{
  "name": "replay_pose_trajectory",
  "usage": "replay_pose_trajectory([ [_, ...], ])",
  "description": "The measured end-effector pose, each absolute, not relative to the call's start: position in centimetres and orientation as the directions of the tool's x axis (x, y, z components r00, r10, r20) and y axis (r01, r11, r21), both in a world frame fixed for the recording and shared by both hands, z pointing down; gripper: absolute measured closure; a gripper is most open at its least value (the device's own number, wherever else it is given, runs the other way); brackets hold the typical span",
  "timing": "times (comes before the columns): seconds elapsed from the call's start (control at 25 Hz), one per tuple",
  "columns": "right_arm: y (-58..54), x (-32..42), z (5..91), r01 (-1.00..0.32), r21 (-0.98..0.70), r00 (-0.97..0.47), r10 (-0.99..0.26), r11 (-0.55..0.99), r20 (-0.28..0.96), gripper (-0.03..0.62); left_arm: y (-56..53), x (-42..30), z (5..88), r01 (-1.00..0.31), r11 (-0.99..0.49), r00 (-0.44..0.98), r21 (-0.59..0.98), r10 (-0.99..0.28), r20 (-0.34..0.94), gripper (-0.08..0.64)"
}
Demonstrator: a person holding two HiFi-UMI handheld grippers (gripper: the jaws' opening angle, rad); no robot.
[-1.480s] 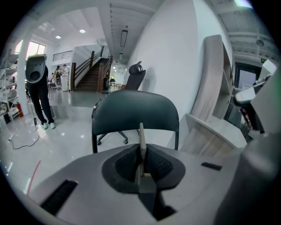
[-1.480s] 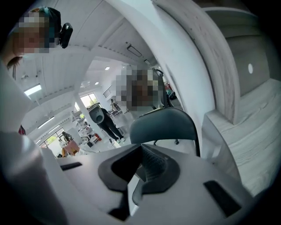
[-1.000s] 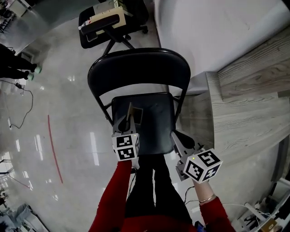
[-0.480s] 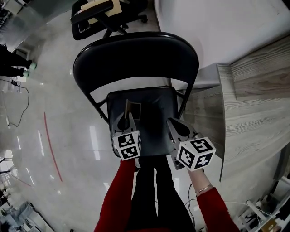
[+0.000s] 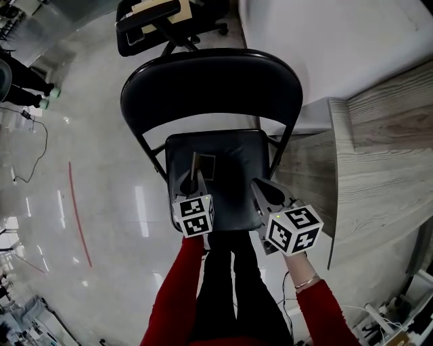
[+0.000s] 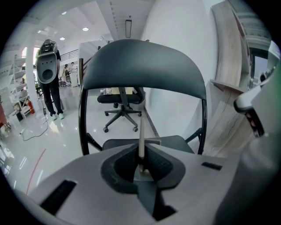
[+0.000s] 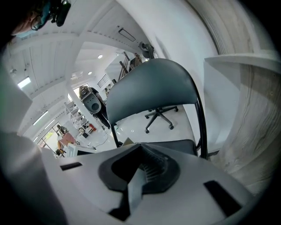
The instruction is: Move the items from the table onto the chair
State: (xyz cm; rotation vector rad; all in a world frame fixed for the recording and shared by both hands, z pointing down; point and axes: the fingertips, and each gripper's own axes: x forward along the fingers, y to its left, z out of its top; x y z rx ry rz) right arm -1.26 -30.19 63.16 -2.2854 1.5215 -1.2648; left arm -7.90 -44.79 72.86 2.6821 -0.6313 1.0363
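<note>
A black folding chair (image 5: pixel 233 203) stands right in front of me, its seat below both grippers. My left gripper (image 5: pixel 194 180) is shut on a thin flat brown card (image 5: pixel 203 165), which stands on edge just over the left half of the seat. In the left gripper view the card (image 6: pixel 141 132) shows edge-on, rising from between the pads of the gripper (image 6: pixel 141 166). My right gripper (image 5: pixel 261 192) hovers over the seat's right edge with its jaws together and nothing in them. Its own view shows the gripper (image 7: pixel 142 169) facing the chair back (image 7: pixel 151 88).
A wood-grain table (image 5: pixel 379 155) runs along the right, close to the chair. A black office chair (image 5: pixel 162 20) with papers on it stands behind the folding chair. A person (image 6: pixel 49 83) stands far off at the left, and a cable (image 5: pixel 30 145) lies on the glossy floor.
Both grippers have sunk toward the chair seat, the right one also coming in over the seat's edge. The card stays in the left gripper.
</note>
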Motion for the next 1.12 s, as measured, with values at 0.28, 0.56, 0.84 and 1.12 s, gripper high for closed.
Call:
replay_pose_trajectory([
  [0.28, -30.6, -1.7, 59.1, -0.741, -0.509, 0.137, -0.842, -0.437, 0.522, 0.58, -44.4, -9.2, 64.6, -0.455, -0.89, 0.718, 0.021, -0.353, 0.6, 0.518],
  [0.56, -30.7, -1.9, 50.9, -0.755, -0.538, 0.144, -0.896, -0.374, 0.419, 0.58, -41.2, -8.1, 51.6, -0.205, -0.962, 0.898, 0.18, -0.111, 0.427, 0.551],
  [0.84, -29.3, -2.6, 42.1, -0.814, -0.487, 0.182, -0.935, -0.317, 0.304, 0.58, -36.8, -7.1, 42.3, 0.036, -0.984, 0.934, 0.172, 0.094, 0.345, 0.552],
  [1.12, -27.4, -3.0, 38.0, -0.841, -0.429, 0.246, -0.939, -0.329, 0.239, 0.58, -36.1, -7.7, 39.5, 0.09, -0.987, 0.934, 0.131, 0.129, 0.333, 0.552],
])
